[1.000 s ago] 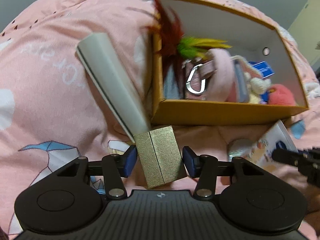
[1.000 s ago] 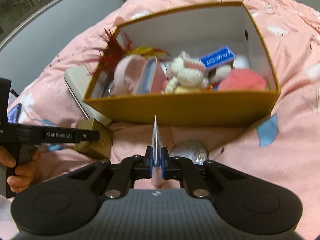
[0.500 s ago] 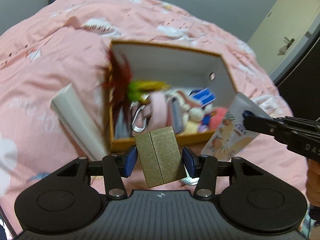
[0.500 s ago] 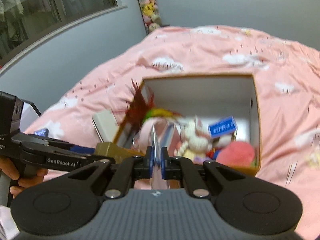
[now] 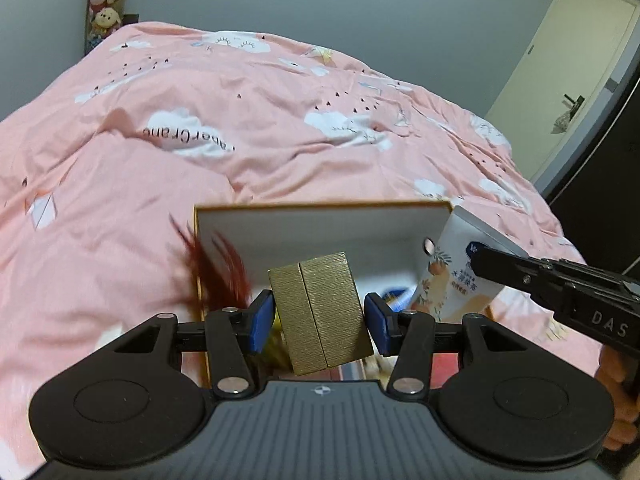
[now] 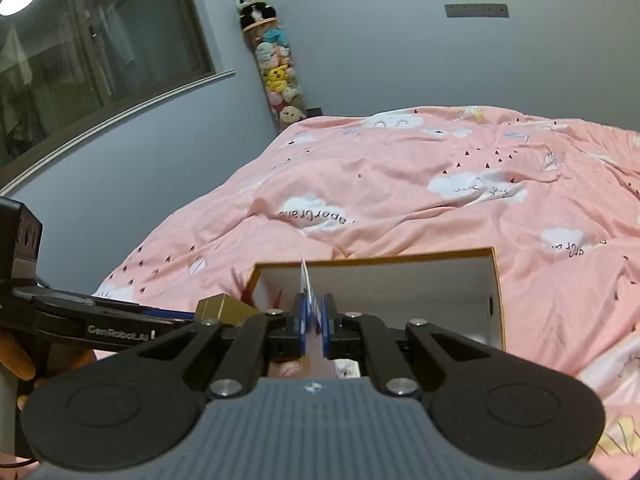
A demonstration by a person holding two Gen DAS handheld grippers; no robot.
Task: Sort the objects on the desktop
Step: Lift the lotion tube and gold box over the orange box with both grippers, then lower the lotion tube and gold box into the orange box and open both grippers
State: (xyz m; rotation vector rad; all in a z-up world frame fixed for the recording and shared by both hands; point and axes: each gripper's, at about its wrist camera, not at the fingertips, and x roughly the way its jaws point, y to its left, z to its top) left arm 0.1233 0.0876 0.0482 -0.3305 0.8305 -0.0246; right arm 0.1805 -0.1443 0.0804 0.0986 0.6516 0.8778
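Note:
My left gripper (image 5: 320, 320) is shut on a small gold box (image 5: 320, 312), held in the air over the near side of an open orange carton (image 5: 320, 206) with white inner walls. Red feathers (image 5: 216, 268) stick out of the carton's left end. My right gripper (image 6: 314, 320) is shut on a flat white packet (image 6: 304, 280), seen edge-on, above the same carton (image 6: 376, 260). In the left wrist view that packet (image 5: 452, 272) shows a fruit print and hangs at the carton's right end. The gold box (image 6: 224, 306) shows to the left in the right wrist view. Most of the carton's contents are hidden.
The carton rests on a bed with a rumpled pink quilt (image 5: 280, 120) printed with clouds. A column of plush toys (image 6: 276, 68) stands against the grey wall behind the bed. A door (image 5: 568, 80) lies to the right, a window (image 6: 100, 40) to the left. A hand (image 6: 16, 360) holds the left gripper.
Both grippers have risen and tilted up, each keeping its object. The carton has slid low in both views, and the room's walls have come into sight. The grey-white slab beside the carton has left view.

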